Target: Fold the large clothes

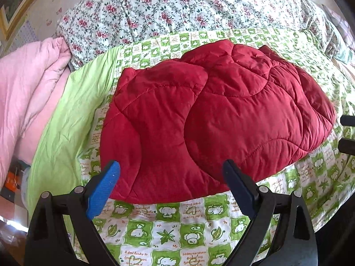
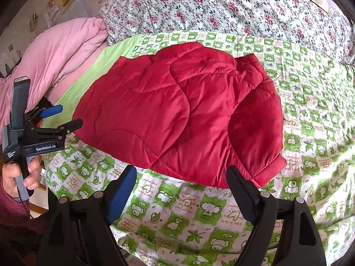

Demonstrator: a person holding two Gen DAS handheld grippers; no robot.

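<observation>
We see our left gripper with its jaws spread wide and nothing between them, poised just over the near edge of the red quilted jacket. Our right gripper is likewise agape and empty, near the jacket's near hem. The jacket lies folded into a compact bundle on the green-and-white checked quilt. Beyond the jacket sits a floral duvet; left of the jacket a pink blanket is heaped beside the quilt's plain green border.
</observation>
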